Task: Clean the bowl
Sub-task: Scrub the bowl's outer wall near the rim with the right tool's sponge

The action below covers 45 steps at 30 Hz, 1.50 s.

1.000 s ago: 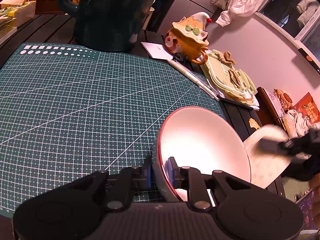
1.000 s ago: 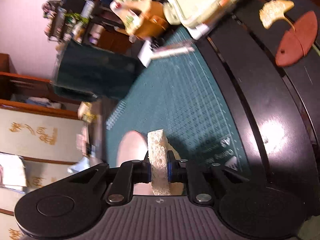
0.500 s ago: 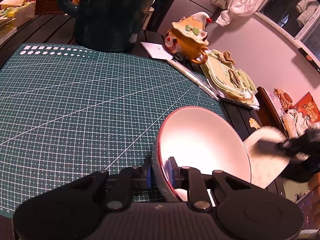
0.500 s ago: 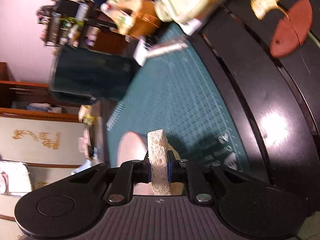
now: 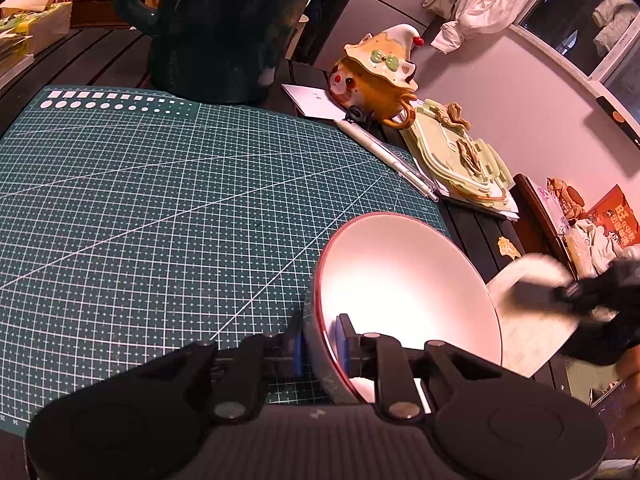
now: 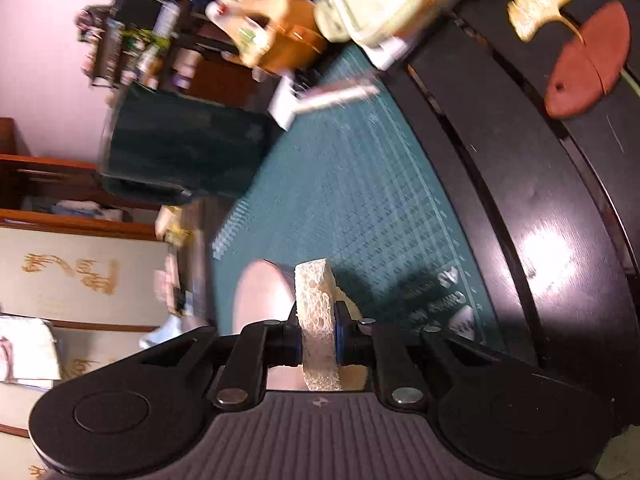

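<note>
- On the green cutting mat [image 5: 168,208], near its corner, my left gripper [image 5: 320,346] is pinching the tilted bowl [image 5: 404,292] by its rim, unmoved
- My right gripper [image 6: 316,346] is clamping the sponge [image 6: 316,312], rolling slightly beside the bowl; wiping seems underway

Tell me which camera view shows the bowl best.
The left wrist view. There the bowl shows its whole pale inside and red rim, tilted over the cutting mat, with the left gripper clamped on its near rim. The right wrist view shows only a blurred pale sliver behind the sponge.
</note>
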### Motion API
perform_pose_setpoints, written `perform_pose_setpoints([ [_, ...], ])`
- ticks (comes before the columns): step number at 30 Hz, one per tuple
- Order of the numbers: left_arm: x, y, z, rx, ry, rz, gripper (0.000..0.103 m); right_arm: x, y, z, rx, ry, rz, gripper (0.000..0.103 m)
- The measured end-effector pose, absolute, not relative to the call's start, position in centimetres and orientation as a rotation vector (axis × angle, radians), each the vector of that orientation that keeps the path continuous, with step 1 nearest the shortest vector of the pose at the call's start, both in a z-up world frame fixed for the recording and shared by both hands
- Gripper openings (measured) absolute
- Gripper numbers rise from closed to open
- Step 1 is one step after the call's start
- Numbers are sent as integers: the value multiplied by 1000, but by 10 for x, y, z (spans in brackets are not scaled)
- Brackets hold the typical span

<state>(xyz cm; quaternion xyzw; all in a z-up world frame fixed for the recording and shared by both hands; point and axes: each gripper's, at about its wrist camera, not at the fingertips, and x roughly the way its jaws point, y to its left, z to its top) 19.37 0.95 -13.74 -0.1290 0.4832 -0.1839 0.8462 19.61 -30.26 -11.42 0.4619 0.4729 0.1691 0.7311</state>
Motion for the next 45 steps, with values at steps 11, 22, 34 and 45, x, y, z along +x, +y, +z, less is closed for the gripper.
perform_pose_setpoints([
  [11, 194, 9, -137, -273, 1020, -388, 18, 202, -296, -132, 1018, 1115, 337, 13],
  [22, 193, 7, -137, -273, 1018, -386, 18, 201, -298, -127, 1021, 1092, 346, 13],
  [34, 193, 8, -137, -276, 1017, -385, 18, 197, -303, -114, 1008, 1039, 365, 13],
  [45, 193, 10, -137, -280, 1017, -386, 17, 194, -308, -107, 1022, 1006, 376, 13],
])
